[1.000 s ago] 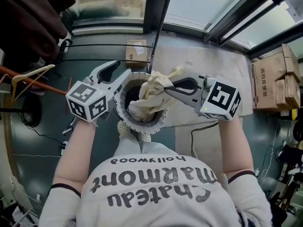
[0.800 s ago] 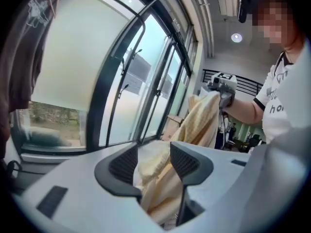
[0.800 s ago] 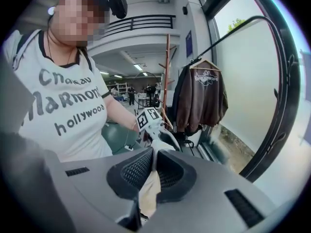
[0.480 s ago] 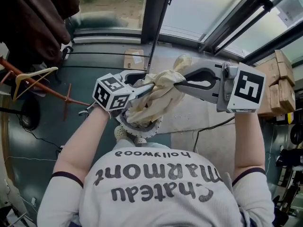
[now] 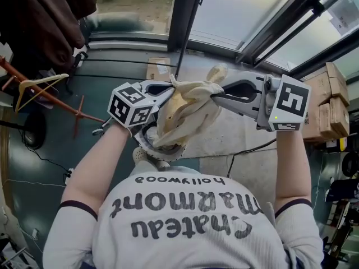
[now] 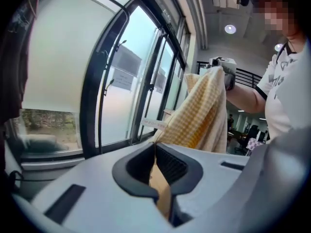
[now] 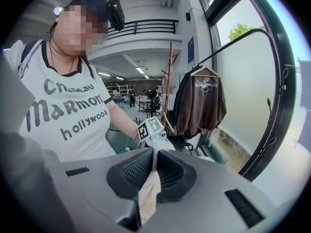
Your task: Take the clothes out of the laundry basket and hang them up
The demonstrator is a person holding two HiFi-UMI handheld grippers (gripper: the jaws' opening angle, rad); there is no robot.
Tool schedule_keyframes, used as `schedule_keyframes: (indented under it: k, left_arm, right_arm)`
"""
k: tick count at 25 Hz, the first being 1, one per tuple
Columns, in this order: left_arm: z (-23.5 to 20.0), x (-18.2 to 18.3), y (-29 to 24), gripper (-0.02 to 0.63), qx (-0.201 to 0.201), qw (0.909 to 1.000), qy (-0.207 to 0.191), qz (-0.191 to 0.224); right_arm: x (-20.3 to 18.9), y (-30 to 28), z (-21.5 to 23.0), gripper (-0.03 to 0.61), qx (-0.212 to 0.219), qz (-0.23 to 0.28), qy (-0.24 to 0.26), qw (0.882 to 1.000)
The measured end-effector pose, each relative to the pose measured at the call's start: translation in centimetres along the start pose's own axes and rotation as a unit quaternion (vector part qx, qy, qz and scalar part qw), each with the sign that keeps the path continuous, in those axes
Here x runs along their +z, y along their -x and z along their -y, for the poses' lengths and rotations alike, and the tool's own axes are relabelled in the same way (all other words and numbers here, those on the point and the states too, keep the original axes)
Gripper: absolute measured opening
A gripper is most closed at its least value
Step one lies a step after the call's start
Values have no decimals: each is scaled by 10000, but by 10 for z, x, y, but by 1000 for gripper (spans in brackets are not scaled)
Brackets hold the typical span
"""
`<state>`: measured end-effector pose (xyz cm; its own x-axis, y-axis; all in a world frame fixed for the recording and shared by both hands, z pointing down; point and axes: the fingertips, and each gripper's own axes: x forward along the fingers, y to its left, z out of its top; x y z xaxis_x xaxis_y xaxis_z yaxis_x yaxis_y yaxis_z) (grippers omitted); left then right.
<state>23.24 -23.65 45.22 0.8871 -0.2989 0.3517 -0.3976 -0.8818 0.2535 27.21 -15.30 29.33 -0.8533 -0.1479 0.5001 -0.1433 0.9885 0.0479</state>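
A cream and yellow checked cloth (image 5: 188, 108) hangs above the white laundry basket (image 5: 147, 144), held between both grippers. My left gripper (image 5: 170, 88) has just closed its jaws on the cloth's left edge. In the left gripper view the fabric (image 6: 201, 115) runs from the left gripper (image 6: 154, 152) up to the right gripper (image 6: 221, 69). My right gripper (image 5: 216, 97) is shut on the cloth's upper right part. In the right gripper view a fold of cloth (image 7: 148, 193) is pinched in the right gripper (image 7: 154, 161), with the left gripper's marker cube (image 7: 150, 128) beyond it.
A brown jacket (image 7: 200, 103) hangs on a hanger on the wooden rack at the left, and an empty wooden hanger (image 5: 36, 86) hangs beside it. Cardboard boxes (image 5: 331, 94) are stacked at the right. A small box (image 5: 159, 69) lies by the window frame.
The right gripper has lifted the cloth up out of the basket. The left gripper has come in from the left with open jaws and shut them on the cloth.
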Motion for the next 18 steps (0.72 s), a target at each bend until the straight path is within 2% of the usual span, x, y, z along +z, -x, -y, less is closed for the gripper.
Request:
schedule_keyframes:
  k: [3, 5, 10, 14, 18]
  left_arm:
    - [-17, 24, 20, 18, 569, 9973, 138, 435]
    - [-27, 42, 40, 18, 953, 9917, 206, 834]
    - [-34, 87, 103, 18, 1823, 9675, -11, 1755]
    - [-20, 117, 147, 18, 2244, 9507, -398, 2103]
    - [-2, 129, 192, 18, 2599, 9352, -644, 2318]
  right_arm:
    - [-9, 6, 3, 37, -64, -43, -187, 9998]
    - [-18, 3, 4, 37, -144, 8, -259, 9996]
    - [-46, -30, 5, 37, -406, 92, -836, 9956]
    - [-56, -68, 5, 37, -389, 120, -1183, 9921]
    - [-37, -104, 0, 38, -149, 299, -1239, 9917]
